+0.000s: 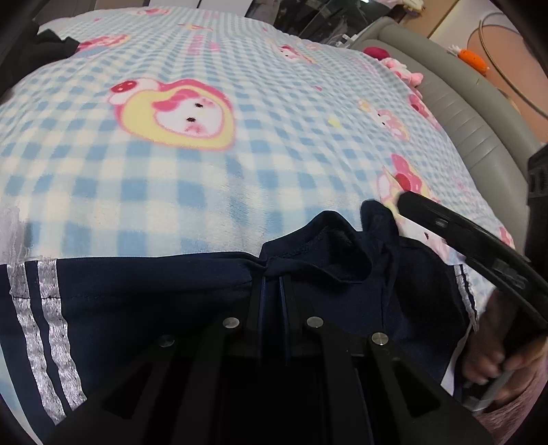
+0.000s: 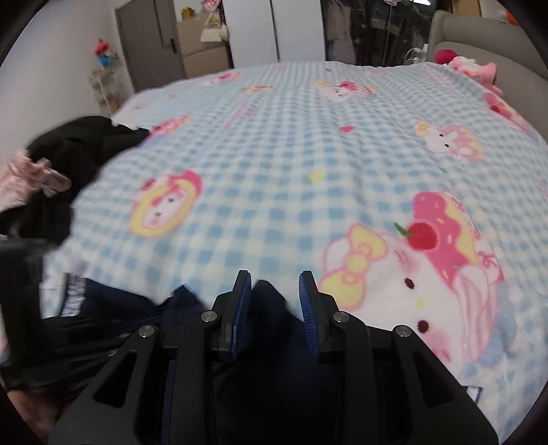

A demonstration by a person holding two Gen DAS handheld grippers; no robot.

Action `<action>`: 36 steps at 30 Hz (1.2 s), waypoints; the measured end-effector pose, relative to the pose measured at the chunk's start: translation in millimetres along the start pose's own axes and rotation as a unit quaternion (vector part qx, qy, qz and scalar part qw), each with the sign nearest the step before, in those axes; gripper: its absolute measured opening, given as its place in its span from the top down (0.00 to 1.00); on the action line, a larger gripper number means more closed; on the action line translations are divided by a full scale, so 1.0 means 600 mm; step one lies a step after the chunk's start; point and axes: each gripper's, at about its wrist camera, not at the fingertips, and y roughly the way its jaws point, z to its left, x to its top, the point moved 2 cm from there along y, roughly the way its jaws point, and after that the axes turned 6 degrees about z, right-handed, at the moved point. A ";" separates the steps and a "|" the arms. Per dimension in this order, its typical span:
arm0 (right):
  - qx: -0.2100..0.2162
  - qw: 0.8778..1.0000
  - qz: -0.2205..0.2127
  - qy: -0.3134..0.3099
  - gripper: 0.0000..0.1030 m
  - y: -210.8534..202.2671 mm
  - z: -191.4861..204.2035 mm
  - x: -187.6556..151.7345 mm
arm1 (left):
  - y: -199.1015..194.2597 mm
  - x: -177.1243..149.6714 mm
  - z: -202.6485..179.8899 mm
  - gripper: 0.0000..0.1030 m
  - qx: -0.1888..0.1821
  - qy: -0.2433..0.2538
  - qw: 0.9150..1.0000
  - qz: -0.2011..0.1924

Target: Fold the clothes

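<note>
navy garment (image 1: 154, 301) on blanket (image 1: 239, 154), l fingers (image 1: 272, 284) pinching its edge, r fingers (image 2: 275, 294) apart round fabric

Under me lies a blue-and-white checked blanket (image 2: 291, 164) printed with pink cartoon characters, spread across the bed. A grey padded headboard (image 1: 462, 102) runs along my right, with pink plush toys (image 2: 474, 68) and a dark red pompom (image 2: 444, 54) against it. An orange carrot toy (image 1: 474, 59) sits beyond the headboard. Across the room I see a grey door (image 2: 150, 44) and white wardrobe doors (image 2: 274, 30).
</note>
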 end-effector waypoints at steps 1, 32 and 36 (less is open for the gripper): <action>0.011 1.000 0.008 -0.014 0.72 -0.002 0.009 -0.003 | 0.001 0.000 -0.001 0.90 0.002 0.002 1.000 0.000; 0.016 0.995 0.007 0.097 0.55 -0.086 -0.158 -0.074 | -0.070 0.033 -0.145 0.86 -0.001 0.132 0.991 -0.015; 0.009 0.991 0.038 0.128 0.55 -0.068 -0.198 -0.107 | -0.029 0.053 -0.181 0.86 0.027 0.158 0.987 0.018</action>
